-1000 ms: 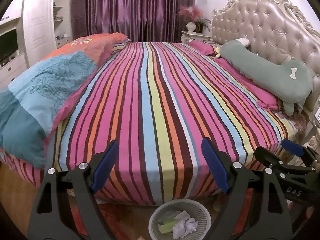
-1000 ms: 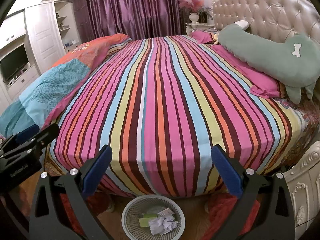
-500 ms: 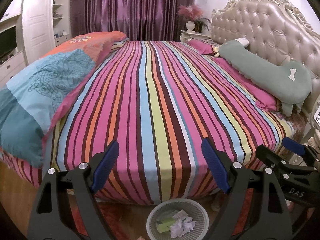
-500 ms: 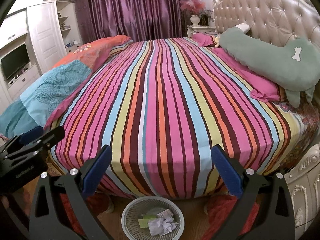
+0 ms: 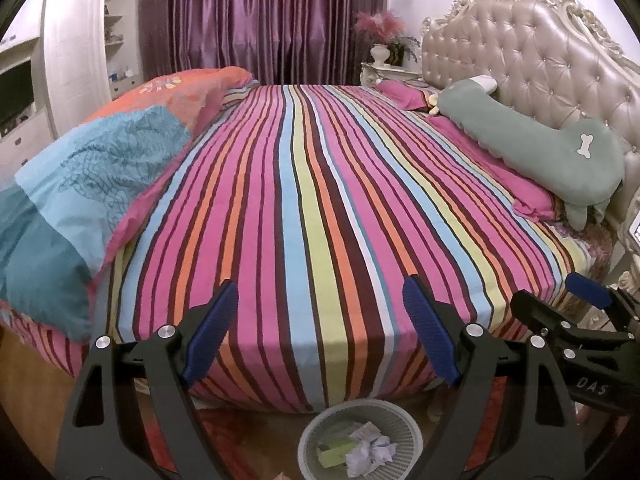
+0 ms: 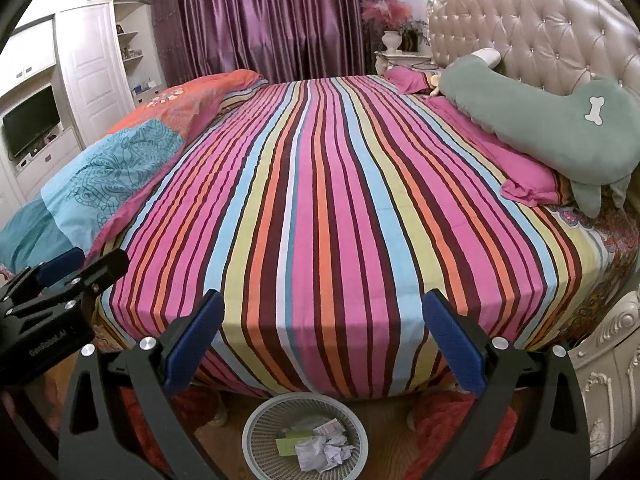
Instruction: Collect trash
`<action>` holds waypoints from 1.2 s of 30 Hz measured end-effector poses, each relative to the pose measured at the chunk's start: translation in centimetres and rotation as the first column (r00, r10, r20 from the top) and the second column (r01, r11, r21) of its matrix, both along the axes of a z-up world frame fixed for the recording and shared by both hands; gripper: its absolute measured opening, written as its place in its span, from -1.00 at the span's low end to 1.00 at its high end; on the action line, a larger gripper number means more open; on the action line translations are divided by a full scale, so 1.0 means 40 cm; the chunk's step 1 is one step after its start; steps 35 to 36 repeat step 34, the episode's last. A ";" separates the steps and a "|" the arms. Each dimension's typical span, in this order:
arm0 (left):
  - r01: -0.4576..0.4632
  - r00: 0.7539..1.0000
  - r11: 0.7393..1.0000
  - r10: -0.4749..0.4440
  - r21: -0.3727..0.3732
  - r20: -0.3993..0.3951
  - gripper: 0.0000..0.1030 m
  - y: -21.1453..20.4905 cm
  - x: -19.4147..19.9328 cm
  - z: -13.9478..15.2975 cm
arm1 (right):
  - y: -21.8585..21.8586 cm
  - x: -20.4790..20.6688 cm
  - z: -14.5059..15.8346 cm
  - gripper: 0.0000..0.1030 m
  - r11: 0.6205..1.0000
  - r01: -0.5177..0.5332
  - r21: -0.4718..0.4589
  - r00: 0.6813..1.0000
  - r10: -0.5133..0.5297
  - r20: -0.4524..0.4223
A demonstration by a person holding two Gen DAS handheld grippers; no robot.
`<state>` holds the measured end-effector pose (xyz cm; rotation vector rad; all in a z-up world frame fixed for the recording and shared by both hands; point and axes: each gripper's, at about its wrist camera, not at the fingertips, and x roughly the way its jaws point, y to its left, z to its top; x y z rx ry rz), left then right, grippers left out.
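Both grippers hang side by side over the near edge of the bed (image 5: 312, 208), aimed down and forward. The left gripper (image 5: 320, 328) has its jaws spread wide with nothing between the blue pads, only striped sheet behind them; the right gripper (image 6: 322, 340) is likewise spread and empty. The task's trash sits in the white mesh wastebasket (image 6: 256, 428) on the floor just below the bed edge: crumpled paper (image 6: 326, 450), a green slip (image 6: 289, 442), and the same pile shows in the left wrist view (image 5: 370, 454). No loose trash shows on the sheet, so collection looks done or nearly done, as a judgement only. The floor beside the basket is mostly hidden by the gripper arms, so a missed scrap down there can't be ruled out. Risks from here: the two grippers sit close, with the right one's finger showing at the right edge of the left view (image 5: 576, 320), so a careless sweep can knock them together. Dropping low toward the basket risks clipping its rim and tipping it, since it looks light, spilling the paper onto the wood floor. The crumpled paper is springy and can pop out if pinched off-centre. The overhanging sheet edge can snag a finger on any reach under it. The quilt (image 5: 100, 184) and green pillow (image 5: 540, 144) are well apart from both grippers, no issue.
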<state>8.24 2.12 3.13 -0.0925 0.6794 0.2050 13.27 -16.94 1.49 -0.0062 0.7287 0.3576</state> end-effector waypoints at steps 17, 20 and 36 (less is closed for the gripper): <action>-0.002 0.999 1.000 0.001 0.029 0.040 0.75 -0.020 -0.005 0.022 | 0.000 0.004 -0.002 0.85 1.000 -0.001 0.002 1.000 0.001 -0.005; -0.014 0.999 0.999 0.012 0.041 0.041 0.74 -0.019 -0.005 0.023 | -0.001 0.005 -0.002 0.85 1.000 -0.001 0.003 1.000 0.001 -0.005; -0.038 0.999 0.999 0.037 0.036 0.038 0.74 -0.007 -0.005 0.027 | 0.000 0.002 -0.006 0.85 1.000 0.002 0.006 1.000 -0.002 -0.007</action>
